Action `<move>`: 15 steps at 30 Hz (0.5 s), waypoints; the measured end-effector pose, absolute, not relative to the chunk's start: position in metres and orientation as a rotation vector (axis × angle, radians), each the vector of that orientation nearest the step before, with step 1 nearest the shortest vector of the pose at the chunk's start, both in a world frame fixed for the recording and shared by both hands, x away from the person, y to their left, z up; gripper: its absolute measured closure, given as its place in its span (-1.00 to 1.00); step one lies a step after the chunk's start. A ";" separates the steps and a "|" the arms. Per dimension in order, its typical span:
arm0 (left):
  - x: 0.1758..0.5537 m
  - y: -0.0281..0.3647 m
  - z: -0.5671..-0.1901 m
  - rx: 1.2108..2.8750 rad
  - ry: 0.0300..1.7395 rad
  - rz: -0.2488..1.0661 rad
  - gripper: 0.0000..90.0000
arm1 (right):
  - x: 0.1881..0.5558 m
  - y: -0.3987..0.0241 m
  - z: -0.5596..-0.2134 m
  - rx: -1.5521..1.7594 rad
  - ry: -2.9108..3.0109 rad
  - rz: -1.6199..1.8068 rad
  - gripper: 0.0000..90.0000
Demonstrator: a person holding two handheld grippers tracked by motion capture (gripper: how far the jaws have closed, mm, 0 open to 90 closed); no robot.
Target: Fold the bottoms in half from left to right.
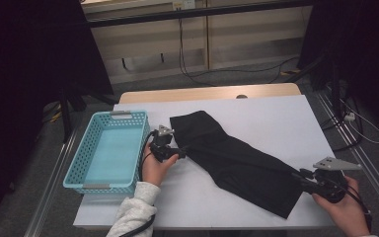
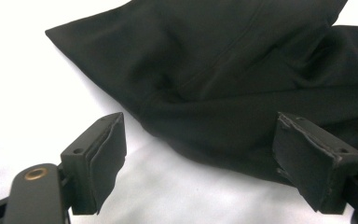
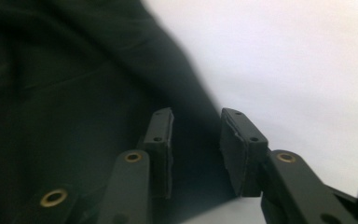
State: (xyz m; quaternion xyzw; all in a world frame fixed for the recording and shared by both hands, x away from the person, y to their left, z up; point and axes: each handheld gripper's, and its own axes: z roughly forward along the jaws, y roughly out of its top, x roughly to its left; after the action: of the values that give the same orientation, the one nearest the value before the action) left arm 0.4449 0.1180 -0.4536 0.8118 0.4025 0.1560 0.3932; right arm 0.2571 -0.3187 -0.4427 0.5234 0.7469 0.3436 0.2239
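Working both tools, I had the limp black fabric garment (image 1: pixel 237 158) lying diagonally on the white tabletop (image 1: pixel 276 118) beside the turquoise plastic basket (image 1: pixel 106 153); left gripper (image 2: pixel 200 158) spread wide, right gripper (image 3: pixel 196 149) slightly apart astride the soft hem, the likeliest hold.

My table (image 1: pixel 276 118) has a white top with a strip of bare wood along its far edge. A black garment (image 1: pixel 237 160) lies flat on it, running slantwise from the middle toward the near right corner. At the left edge sits a light blue perforated basket (image 1: pixel 81 165), just beside the cloth's far left end and overhanging the table's side.
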 end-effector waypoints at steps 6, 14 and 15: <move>0.443 0.118 -0.451 2.068 1.013 0.389 -0.63 | 0.256 -0.295 -0.448 1.394 2.153 0.969 0.13; 0.443 0.117 -0.453 2.078 1.004 0.374 -0.63 | 0.255 -0.284 -0.454 1.386 2.178 0.965 -0.37; 0.442 0.117 -0.453 2.079 1.003 0.373 -0.64 | 0.255 -0.284 -0.454 1.404 2.167 0.974 -0.46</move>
State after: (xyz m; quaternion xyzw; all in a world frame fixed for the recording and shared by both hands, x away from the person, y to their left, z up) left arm 0.4425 0.1171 -0.4526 0.8183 0.3947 0.1467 0.3912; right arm 0.2552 -0.2840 -0.4543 0.4996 0.7710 0.3464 0.1897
